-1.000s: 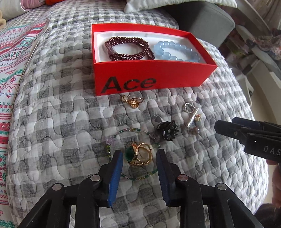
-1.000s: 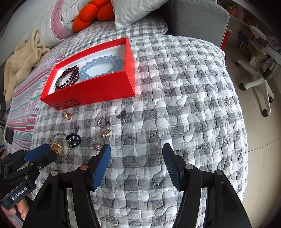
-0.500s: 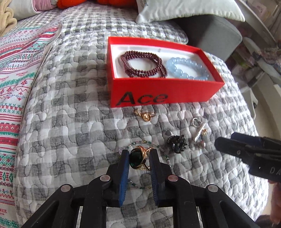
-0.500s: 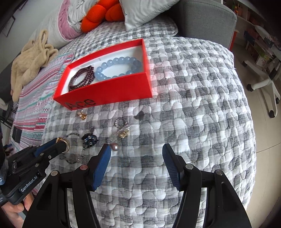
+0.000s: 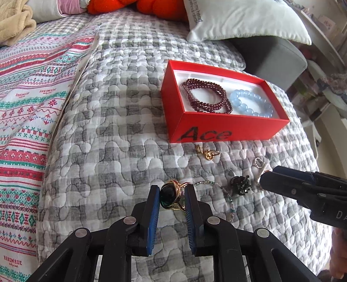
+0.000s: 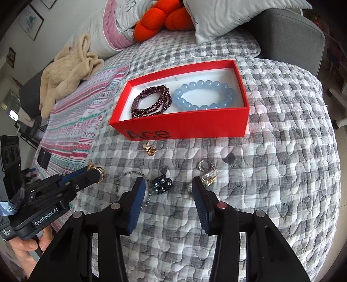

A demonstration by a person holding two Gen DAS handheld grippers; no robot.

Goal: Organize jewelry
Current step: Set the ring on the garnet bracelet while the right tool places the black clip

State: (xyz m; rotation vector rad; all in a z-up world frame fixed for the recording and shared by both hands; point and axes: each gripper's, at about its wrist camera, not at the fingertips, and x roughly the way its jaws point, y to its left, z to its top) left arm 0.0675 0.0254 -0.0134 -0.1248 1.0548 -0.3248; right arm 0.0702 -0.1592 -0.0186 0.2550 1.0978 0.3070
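The left claw [image 5: 171, 198] was clamped on a gold ring [image 5: 171, 196] with a dark green stone, its blue pads pressed against either side of it, and the ring was lifted clear of the quilt [image 5: 112, 121]. In the right wrist view the same claw showed at the left edge, the ring's gold band poking out at its tip.

The right claw [image 6: 168, 191] stood partly apart and its jaws were closing, with nothing pinched between them. Just ahead of it, between the fingertips, lay a dark brooch [image 6: 162, 184] on the quilt. A thin beaded bracelet [image 6: 130, 175] lay by its left finger, partly hidden behind it, and a small heap of silver and gold pieces [image 6: 207, 171] lay close to its right fingertip.

Farther ahead of both claws sat the red box [image 6: 190, 123], open, marked "Ace" on its near wall. Inside it, a maroon bead bracelet [image 6: 151, 102] lay on the left and a pale blue bead bracelet [image 6: 206, 95] on the right, the two touching. A small gold charm [image 6: 149, 149] lay on the quilt just before the box's near wall, between the box and the claws.

Beyond the box were a pillow [image 5: 245, 19] and an orange cushion [image 6: 158, 19]; off to the left, a striped blanket [image 5: 28, 97].
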